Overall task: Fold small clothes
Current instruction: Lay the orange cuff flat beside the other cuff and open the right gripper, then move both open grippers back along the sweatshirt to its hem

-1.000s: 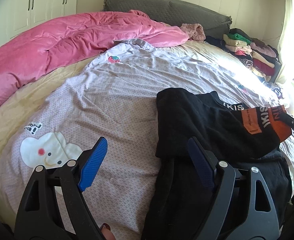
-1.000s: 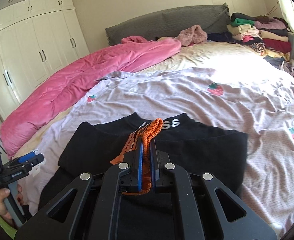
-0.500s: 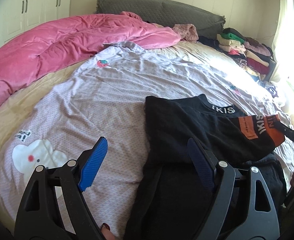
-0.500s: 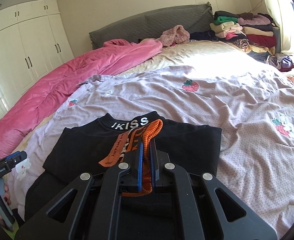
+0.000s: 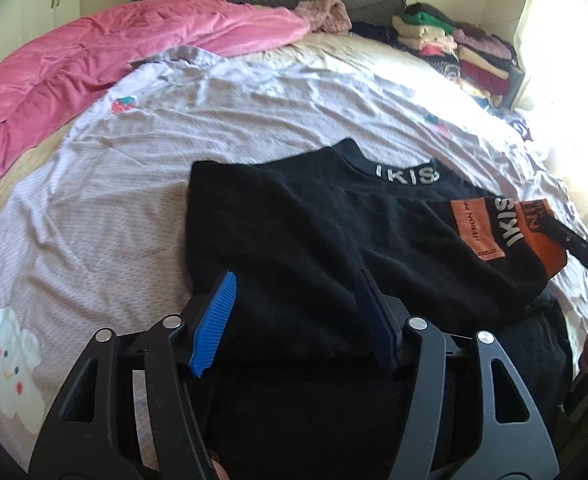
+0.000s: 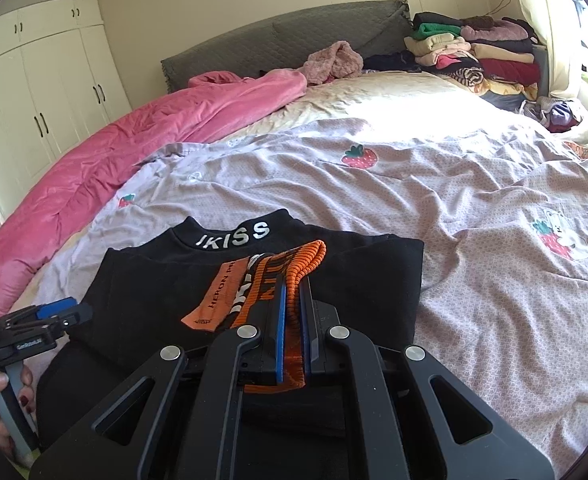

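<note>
Black knit sweater [image 5: 334, 240] lies on the lilac bed sheet [image 6: 474, 200]. Right tongs [image 6: 292, 280] clamp its orange ribbed cuff [image 6: 302, 256]; left tongs [image 5: 298, 312], just been closing, gape over the sweater's near-left fold.

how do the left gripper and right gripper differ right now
The left gripper has its jaws apart over the black top, pads clear of the cloth; they have just been closing. The right gripper is shut on the orange ribbed cuff, which sticks out past its tips. The left holds nothing; the right holds the sleeve folded across the top. Both have blue pads and point down at the same garment.
</note>
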The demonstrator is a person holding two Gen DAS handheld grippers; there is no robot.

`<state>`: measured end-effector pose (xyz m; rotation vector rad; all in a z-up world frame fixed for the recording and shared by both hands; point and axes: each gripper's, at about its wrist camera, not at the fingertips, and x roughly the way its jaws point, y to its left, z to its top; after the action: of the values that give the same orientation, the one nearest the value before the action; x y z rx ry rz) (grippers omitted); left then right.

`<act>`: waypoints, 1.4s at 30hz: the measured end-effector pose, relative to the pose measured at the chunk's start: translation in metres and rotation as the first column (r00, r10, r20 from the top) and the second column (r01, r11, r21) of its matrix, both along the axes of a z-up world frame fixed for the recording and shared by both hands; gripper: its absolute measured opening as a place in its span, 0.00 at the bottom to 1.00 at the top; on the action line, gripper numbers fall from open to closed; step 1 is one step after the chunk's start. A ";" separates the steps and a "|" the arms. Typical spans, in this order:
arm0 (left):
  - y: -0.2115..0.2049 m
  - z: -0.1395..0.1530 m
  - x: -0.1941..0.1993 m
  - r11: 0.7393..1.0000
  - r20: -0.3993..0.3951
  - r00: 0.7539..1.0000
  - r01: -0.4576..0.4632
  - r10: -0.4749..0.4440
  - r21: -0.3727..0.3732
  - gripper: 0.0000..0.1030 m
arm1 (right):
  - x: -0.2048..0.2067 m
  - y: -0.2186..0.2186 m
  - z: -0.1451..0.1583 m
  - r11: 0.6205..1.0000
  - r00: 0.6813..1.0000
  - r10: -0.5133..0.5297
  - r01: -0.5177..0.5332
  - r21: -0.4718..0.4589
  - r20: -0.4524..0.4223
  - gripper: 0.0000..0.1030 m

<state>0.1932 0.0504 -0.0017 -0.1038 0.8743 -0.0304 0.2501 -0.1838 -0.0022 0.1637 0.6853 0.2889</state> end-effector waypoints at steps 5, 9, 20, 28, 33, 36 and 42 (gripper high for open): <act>-0.001 -0.024 0.006 1.000 -0.058 0.998 0.018 -0.017 0.017 0.52 | 0.001 -0.002 -0.005 0.999 0.999 -0.029 0.029 -0.029 -0.019 0.06; 0.002 -0.023 0.003 1.000 -0.048 0.999 0.025 -0.025 0.006 0.52 | -0.003 -0.008 -0.005 0.991 0.993 -0.116 0.115 -0.072 -0.008 0.06; 0.004 -0.024 0.000 0.999 -0.034 0.999 0.037 -0.037 -0.011 0.52 | -0.013 0.041 -0.009 0.993 0.998 0.064 -0.067 -0.097 -0.029 0.07; 0.006 -0.023 -0.003 0.999 -0.028 0.998 0.047 -0.047 -0.022 0.52 | -0.012 0.089 -0.011 0.979 0.986 0.161 -0.166 -0.120 -0.054 0.07; 0.007 -0.023 -0.004 0.999 -0.029 0.998 0.048 -0.048 -0.026 0.52 | -0.011 0.103 -0.010 0.972 0.981 0.187 -0.193 -0.136 -0.058 0.18; 0.007 -0.023 -0.004 0.998 -0.028 0.998 0.050 -0.051 -0.024 0.52 | -0.011 0.105 -0.012 0.971 0.979 0.193 -0.199 -0.135 -0.063 0.28; 0.006 -0.023 -0.006 0.998 -0.030 0.998 0.056 -0.056 -0.026 0.52 | -0.004 0.101 -0.025 0.969 0.979 0.164 -0.183 -0.164 -0.121 0.34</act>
<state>0.1872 0.0567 -0.0243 -0.1040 0.9076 -0.0926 0.2462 -0.0829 -0.0273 -0.0488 0.8296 0.3884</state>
